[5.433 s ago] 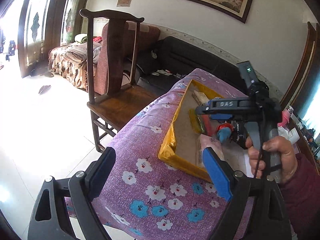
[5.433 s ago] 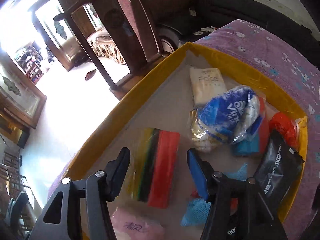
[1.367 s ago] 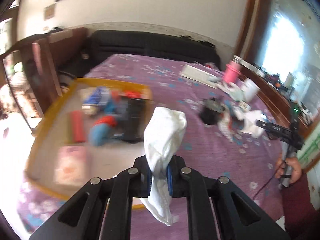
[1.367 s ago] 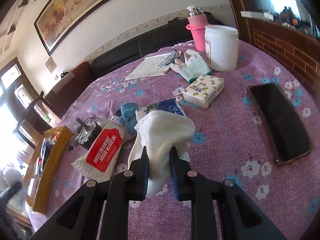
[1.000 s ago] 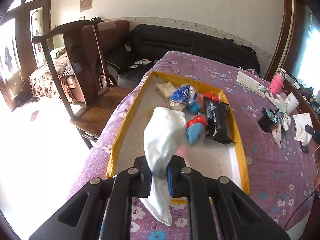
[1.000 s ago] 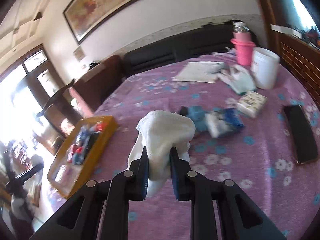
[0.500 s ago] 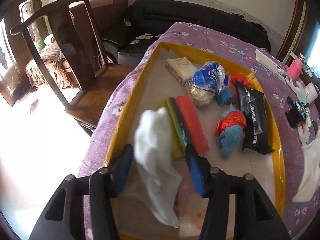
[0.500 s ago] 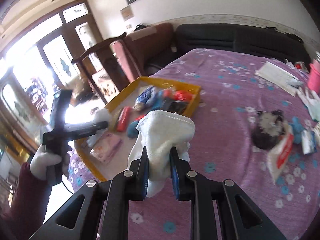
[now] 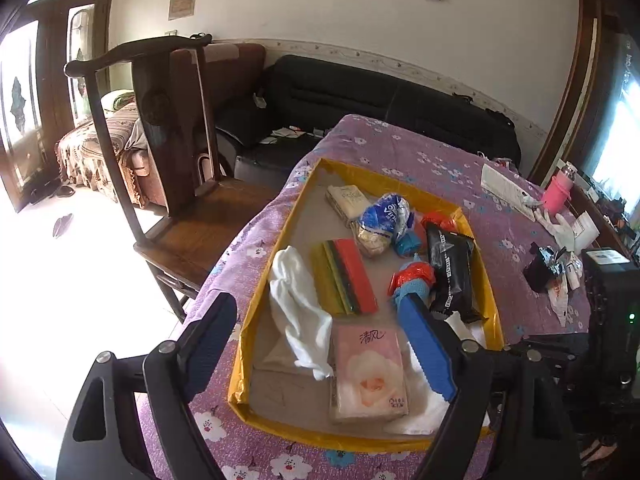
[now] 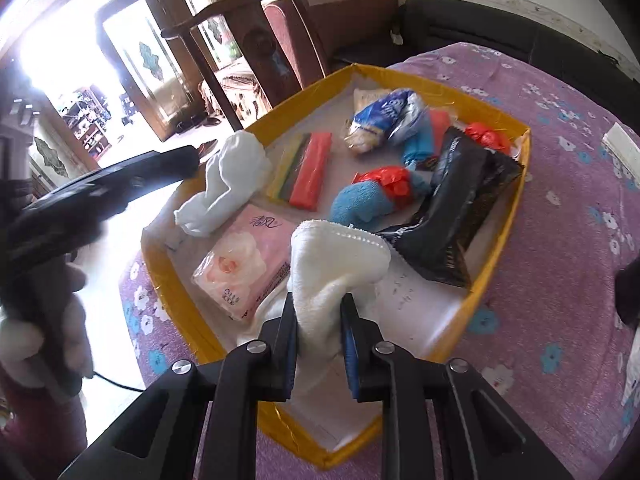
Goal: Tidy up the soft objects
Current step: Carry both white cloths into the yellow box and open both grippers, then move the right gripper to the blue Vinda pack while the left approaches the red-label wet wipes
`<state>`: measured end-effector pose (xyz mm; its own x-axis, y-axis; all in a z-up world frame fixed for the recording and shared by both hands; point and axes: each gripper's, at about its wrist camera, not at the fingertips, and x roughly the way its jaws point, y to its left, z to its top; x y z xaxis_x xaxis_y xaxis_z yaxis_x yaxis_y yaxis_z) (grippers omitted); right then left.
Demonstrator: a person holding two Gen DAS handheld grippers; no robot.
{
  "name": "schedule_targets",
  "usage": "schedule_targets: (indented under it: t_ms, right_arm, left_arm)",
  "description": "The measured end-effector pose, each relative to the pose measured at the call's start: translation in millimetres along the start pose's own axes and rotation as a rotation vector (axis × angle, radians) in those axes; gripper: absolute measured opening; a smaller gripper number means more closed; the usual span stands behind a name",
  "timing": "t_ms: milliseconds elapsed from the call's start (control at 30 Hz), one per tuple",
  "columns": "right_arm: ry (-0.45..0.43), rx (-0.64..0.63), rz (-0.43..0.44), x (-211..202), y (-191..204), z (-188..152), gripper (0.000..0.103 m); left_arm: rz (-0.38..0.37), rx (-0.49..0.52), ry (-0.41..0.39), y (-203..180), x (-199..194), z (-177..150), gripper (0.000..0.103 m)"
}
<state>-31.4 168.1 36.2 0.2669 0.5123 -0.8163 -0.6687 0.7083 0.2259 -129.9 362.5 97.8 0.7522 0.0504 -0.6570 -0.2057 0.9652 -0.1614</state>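
Note:
A yellow-rimmed tray (image 9: 260, 300) (image 10: 500, 248) sits on the purple flowered tablecloth, holding several soft packs. A white sock (image 9: 300, 304) (image 10: 228, 184) lies loose along the tray's left side, beside a pink tissue pack (image 9: 368, 372) (image 10: 244, 264). My left gripper (image 9: 316, 312) hovers over it, its jaws opening wide and gripping nothing. My right gripper (image 10: 318, 320) hangs over the tray's near end. Its jaws are starting to open, and the pads still touch a white cloth (image 10: 336, 264) between them. The cloth's lower end rests in the tray.
Also in the tray: a red, green and yellow pack (image 9: 344, 276), a black wipes pack (image 9: 452, 272), a blue bag (image 9: 384, 216) and a blue cloth (image 10: 360, 200). A wooden chair (image 9: 172, 160) stands left of the table. Small items (image 9: 544, 268) and a pink bottle (image 9: 556, 196) lie far right.
My left gripper opened and the white sock dropped into the tray. My right gripper carried the white cloth across the table to the tray's near end and lowered it.

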Motion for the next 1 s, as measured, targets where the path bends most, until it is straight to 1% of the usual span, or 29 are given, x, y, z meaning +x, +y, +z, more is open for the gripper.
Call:
schedule_targets:
  t_ms: [33, 100, 133, 167, 200, 267, 367, 467, 633, 733, 800, 867, 1000]
  right_arm:
    - [0.002, 0.001, -0.01, 3.0, 1.5, 1.3, 0.033]
    - [-0.007, -0.005, -0.035, 3.0, 2.2, 1.9, 0.052]
    - [-0.016, -0.007, -0.038, 0.2, 3.2, 1.5, 0.057]
    - [-0.033, -0.008, -0.038, -6.2, 3.2, 0.1, 0.064]
    - [-0.052, -0.012, -0.041, -13.2, 2.6, -1.5, 0.07]
    - [-0.087, -0.019, -0.069, -27.9, 3.8, -5.8, 0.076]
    - [-0.14, -0.03, -0.116, -51.4, -0.1, -16.3, 0.078]
    - [-0.176, -0.019, -0.163, -72.4, -10.3, -30.7, 0.082]
    - [-0.196, 0.038, -0.212, -98.9, -40.3, -59.0, 0.082]
    - [-0.202, 0.08, -0.233, -112.0, -58.4, -77.0, 0.082]
    - [-0.214, 0.107, -0.245, -121.1, -69.0, -89.1, 0.082]
    - [-0.227, 0.131, -0.258, -129.6, -79.9, -99.6, 0.082]
    - [-0.249, 0.175, -0.27, -144.7, -96.9, -118.0, 0.083]
  left_arm:
    - [0.006, -0.007, -0.008, 1.1, -3.4, -1.1, 0.084]
    - [0.017, -0.019, -0.02, 2.7, -8.7, -3.7, 0.085]
    - [0.026, -0.026, -0.027, 3.0, -11.8, -5.6, 0.087]
    - [0.03, -0.029, -0.03, 3.3, -12.2, -6.6, 0.088]
    - [0.033, -0.03, -0.032, 2.0, -14.2, -8.5, 0.088]
    - [0.039, -0.03, -0.031, -1.9, -15.7, -13.7, 0.088]
    - [0.028, -0.024, -0.028, -13.8, -17.8, -24.9, 0.089]
    - [0.036, -0.001, -0.019, -30.8, -17.5, -39.1, 0.089]
    - [0.085, 0.079, -0.018, -69.9, -21.5, -59.5, 0.089]
    - [0.152, 0.141, -0.047, -93.9, -29.3, -66.2, 0.089]
    - [0.199, 0.186, -0.067, -109.9, -34.3, -69.4, 0.093]
    - [0.213, 0.215, -0.076, -121.4, -37.8, -70.9, 0.095]
    - [0.214, 0.242, -0.07, -136.2, -40.8, -73.9, 0.095]
